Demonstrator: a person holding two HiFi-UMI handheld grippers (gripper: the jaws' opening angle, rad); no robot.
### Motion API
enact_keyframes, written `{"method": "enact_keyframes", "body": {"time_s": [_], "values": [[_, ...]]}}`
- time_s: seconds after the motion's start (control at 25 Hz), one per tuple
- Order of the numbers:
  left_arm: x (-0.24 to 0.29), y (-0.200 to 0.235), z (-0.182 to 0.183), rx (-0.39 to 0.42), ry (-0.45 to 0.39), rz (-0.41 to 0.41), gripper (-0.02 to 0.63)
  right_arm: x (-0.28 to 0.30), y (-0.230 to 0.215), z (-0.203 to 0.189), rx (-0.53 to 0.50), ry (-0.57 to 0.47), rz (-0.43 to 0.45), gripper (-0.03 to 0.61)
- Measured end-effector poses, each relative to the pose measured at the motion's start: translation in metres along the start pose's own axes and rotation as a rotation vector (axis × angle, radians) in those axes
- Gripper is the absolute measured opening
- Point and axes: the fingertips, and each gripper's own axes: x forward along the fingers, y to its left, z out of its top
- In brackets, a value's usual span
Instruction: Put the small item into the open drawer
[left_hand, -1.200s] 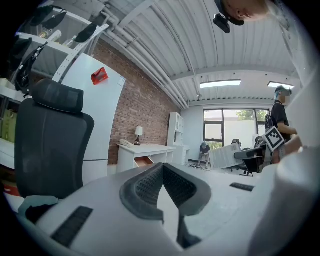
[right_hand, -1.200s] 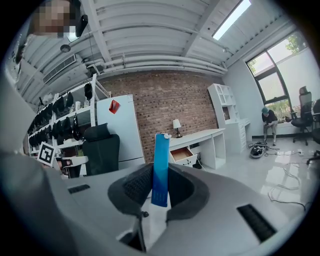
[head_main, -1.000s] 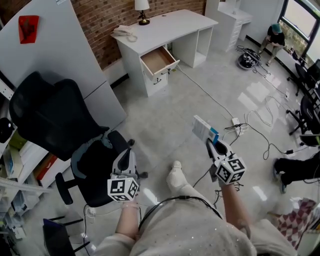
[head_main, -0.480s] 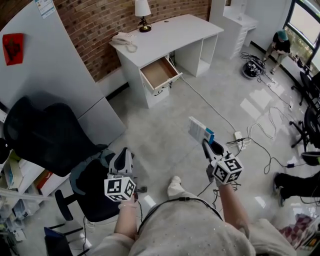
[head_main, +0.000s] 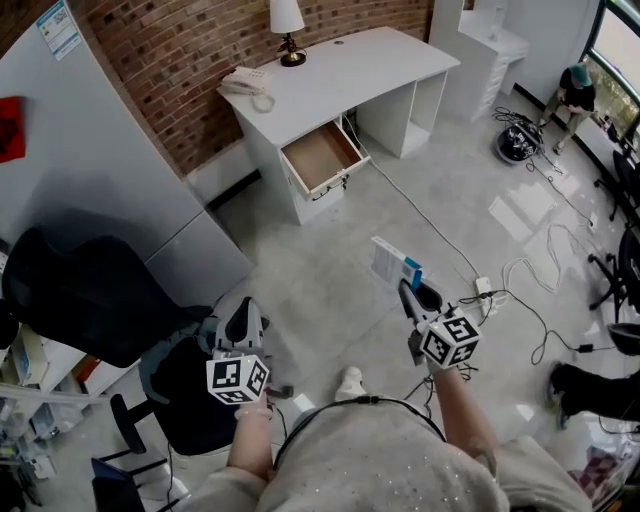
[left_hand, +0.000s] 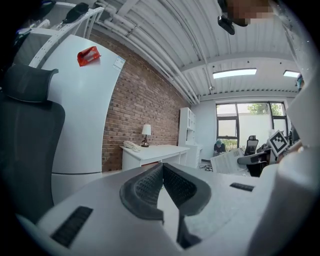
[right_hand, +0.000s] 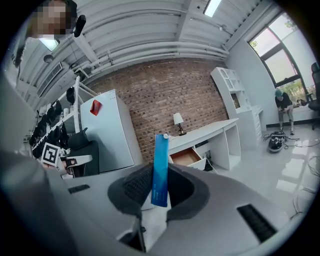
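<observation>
Carry step: right gripper (head_main: 407, 292) clamps the box (head_main: 393, 263), far from the open drawer (head_main: 322, 157); left gripper (head_main: 243, 318) closed, empty. Next: approach drawer.

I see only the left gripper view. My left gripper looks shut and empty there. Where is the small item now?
Observer: The right gripper holds it, a flat blue box standing upright between its jaws.
Operator: Is the drawer open? My view does not show it.
Observer: Yes. In the head view the drawer is pulled out and its wooden bottom shows.
Operator: Is the box over it already?
Observer: Not yet. In the head view a stretch of grey floor lies between the box and the drawer.
</observation>
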Motion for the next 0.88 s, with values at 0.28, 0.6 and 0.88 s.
{"method": "enact_keyframes", "body": {"time_s": [0.28,0.6,0.88], "values": [[0.036,-0.008,0.007,0.024,0.008,-0.02,0.005,0.019,-0.025,0.01,0.013,-0.012,0.006,0.074],[0.059,-0.015,0.005,0.033,0.022,-0.048,0.005,0.026,-0.041,0.007,0.028,0.005,-0.002,0.074],[0.08,-0.003,0.002,0.033,0.04,-0.045,0.005,0.047,-0.048,0.01,0.031,0.009,0.001,0.074]]}}
